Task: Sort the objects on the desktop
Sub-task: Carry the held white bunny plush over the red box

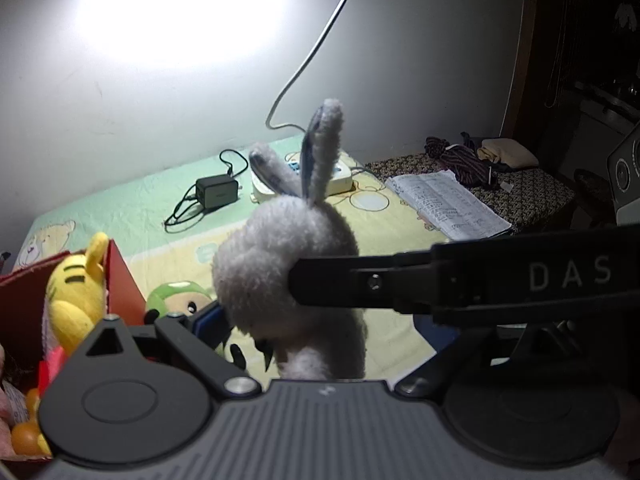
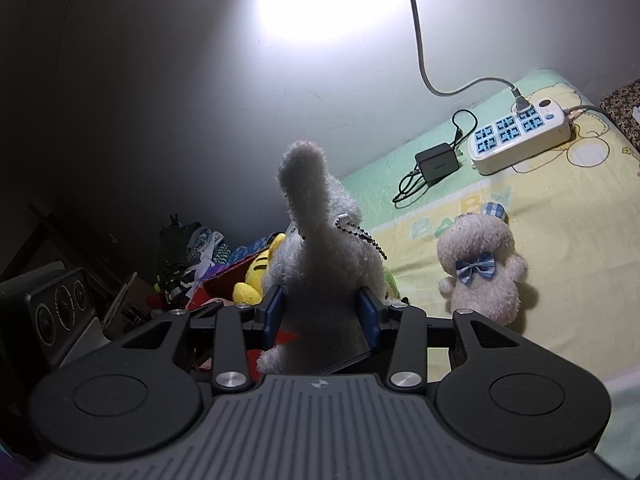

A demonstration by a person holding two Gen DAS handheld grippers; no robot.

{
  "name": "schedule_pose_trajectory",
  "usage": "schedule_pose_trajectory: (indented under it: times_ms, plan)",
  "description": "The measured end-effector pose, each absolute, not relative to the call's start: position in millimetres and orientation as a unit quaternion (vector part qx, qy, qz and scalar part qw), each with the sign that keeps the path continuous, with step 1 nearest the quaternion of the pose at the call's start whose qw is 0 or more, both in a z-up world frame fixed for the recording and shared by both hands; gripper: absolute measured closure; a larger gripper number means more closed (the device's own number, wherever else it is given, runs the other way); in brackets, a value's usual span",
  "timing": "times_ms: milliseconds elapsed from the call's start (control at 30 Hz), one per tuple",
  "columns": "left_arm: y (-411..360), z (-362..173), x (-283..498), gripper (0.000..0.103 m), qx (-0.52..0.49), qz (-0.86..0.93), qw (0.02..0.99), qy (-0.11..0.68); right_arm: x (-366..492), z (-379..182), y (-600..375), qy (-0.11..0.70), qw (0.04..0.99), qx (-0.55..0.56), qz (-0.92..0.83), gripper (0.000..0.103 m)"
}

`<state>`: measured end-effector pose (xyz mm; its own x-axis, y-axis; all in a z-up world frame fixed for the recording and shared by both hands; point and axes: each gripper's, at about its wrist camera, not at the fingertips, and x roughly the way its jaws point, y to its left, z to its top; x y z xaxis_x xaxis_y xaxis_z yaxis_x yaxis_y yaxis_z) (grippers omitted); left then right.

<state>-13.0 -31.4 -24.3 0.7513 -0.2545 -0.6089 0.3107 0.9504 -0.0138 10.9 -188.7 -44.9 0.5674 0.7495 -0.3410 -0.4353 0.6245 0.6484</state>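
- Right gripper (image 2: 324, 316) is clamping a white plush rabbit (image 2: 320, 264) above the red box (image 1: 120, 280), at nine o'clock on the desk.
- Left gripper (image 1: 256, 300) is apparently pinching the same rabbit (image 1: 288, 256); its left finger is half hidden.
- Risk: opposed pulling is liable to drop it outside the box.

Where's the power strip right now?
The power strip lies at the back of the desk near the wall, upper right in the right wrist view, with the black charger just to its left. In the left wrist view, the rabbit's ears partly hide it.
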Motion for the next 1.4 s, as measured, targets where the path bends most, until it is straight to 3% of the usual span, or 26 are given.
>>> schedule_pose_trajectory:
  times_ms: [367,1167,1400]
  plan:
    - [47,11,-49,0.008,0.055,-0.153,0.951,0.264,-22,-11,-113,0.248,0.864,0.249,0.361,0.059]
    - [187,23,-57,0.008,0.063,-0.129,0.959,0.243,-17,-1,30,0.236,0.864,0.235,0.377,0.059]
    - [213,2,-32,0.009,0.033,-0.130,0.949,0.285,2,-17,52,0.269,0.868,0.218,0.357,0.060]
